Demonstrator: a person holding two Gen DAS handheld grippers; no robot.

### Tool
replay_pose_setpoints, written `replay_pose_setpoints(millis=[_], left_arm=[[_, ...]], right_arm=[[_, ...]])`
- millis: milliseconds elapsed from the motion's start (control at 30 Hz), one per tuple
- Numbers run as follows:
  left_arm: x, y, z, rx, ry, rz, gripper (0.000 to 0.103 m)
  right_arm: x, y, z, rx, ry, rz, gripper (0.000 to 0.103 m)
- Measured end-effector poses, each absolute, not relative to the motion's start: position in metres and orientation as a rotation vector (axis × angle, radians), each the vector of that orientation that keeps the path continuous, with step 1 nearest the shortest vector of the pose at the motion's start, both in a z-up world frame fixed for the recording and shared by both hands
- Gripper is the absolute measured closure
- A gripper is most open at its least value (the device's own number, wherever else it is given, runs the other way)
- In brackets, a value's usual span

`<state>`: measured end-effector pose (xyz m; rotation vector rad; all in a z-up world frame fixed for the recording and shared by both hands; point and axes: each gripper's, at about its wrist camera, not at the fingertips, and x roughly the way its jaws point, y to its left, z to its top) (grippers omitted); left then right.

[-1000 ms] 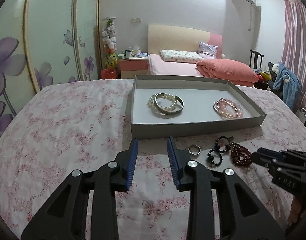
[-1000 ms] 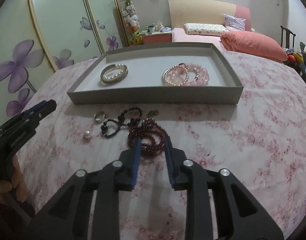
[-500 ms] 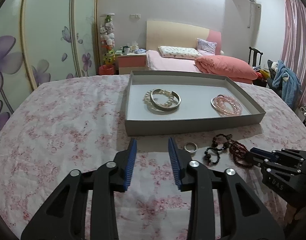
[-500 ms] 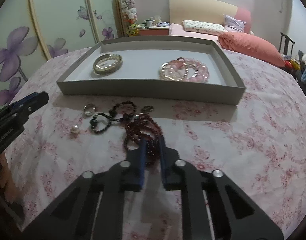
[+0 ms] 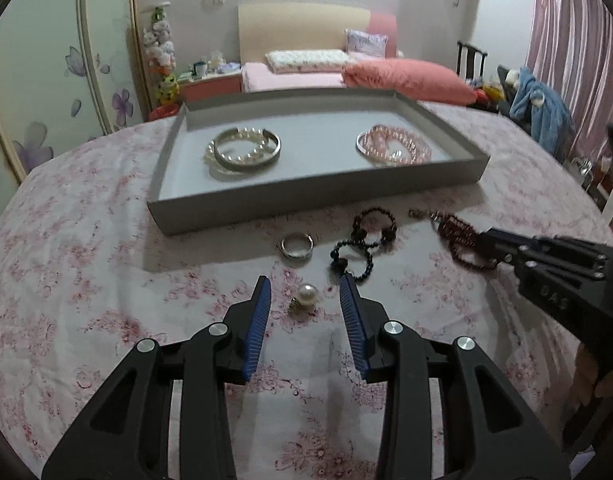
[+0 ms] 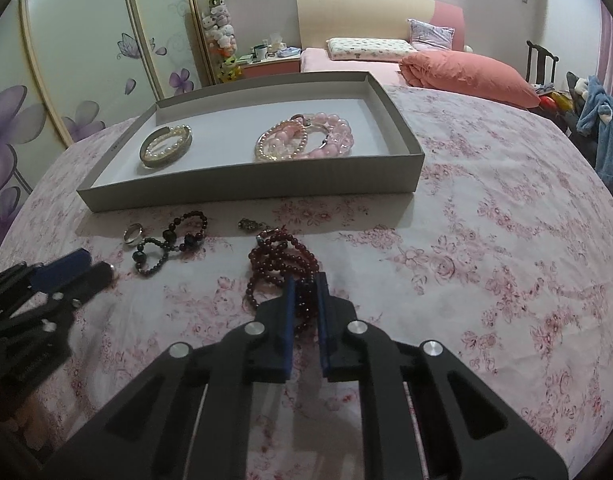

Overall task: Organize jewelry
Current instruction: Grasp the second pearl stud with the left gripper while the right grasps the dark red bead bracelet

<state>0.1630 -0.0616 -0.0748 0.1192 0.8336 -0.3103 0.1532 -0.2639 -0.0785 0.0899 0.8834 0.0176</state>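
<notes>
Two grippers work the floral cloth (image 5: 86,264) in front of the tray (image 5: 306,196), each lined up on its own piece. Nearest the left gripper (image 5: 306,292) is the pearl (image 5: 307,294): it lies on the cloth right between the blue pads, a little short of the tips, with clear gaps on both sides. That gripper's jaws stand apart and hold nothing; they opened slightly a moment ago. A straight drop and squeeze looks like all the pearl needs.

The right gripper (image 6: 305,280) has its jaws drawn close together, having just closed on the near end of the red beads (image 6: 280,258). Several strands run between the pads, so they appear clamped, though how firm the pinch is cannot be told. The bead loops stretch away from the tips toward the tray, their long axis roughly along the fingers.

Further out, between the two grippers, lie the ring (image 5: 296,245) and the black beads (image 5: 360,246), the ring nearer the left gripper. Just beyond stands the tray's near wall, and inside it a bangle with pearls (image 5: 244,151) to the left and pink bracelets (image 5: 392,149) to the right, well apart. Lifted pieces must clear that wall.
</notes>
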Motion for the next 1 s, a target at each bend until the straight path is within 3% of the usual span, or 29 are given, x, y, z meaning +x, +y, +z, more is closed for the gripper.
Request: replay_pose_setpoints(millis=[100, 267, 467, 567, 800, 900, 1000], left_arm=[[0.170, -0.064, -0.080, 0.114, 0.864, -0.291, 0.067], [0.177, -0.062, -0.083, 0.107, 0.887, -0.269, 0.087], [0.181, -0.045, -0.082, 0.085, 0.889, -0.206, 0.089], [0.181, -0.037, -0.081, 0.077, 0.890, -0.188, 0.089], [0.179, -0.034, -0.082, 0.072, 0.889, -0.184, 0.089], [0.179, -0.034, -0.082, 0.071, 0.889, -0.184, 0.089], [0.179, -0.034, -0.082, 0.070, 0.889, -0.184, 0.089]], right_arm=[[0.153, -0.265, -0.078, 0.097, 0.884, 0.021, 0.092], [0.154, -0.265, -0.078, 0.099, 0.883, 0.023, 0.092], [0.154, -0.266, -0.076, 0.118, 0.882, 0.043, 0.090], [0.153, -0.265, -0.073, 0.124, 0.868, 0.055, 0.075], [0.158, -0.258, -0.076, 0.092, 0.880, 0.059, 0.054], [0.162, -0.254, -0.081, 0.067, 0.904, 0.053, 0.048], [0.164, -0.250, -0.083, 0.043, 0.910, 0.050, 0.050]])
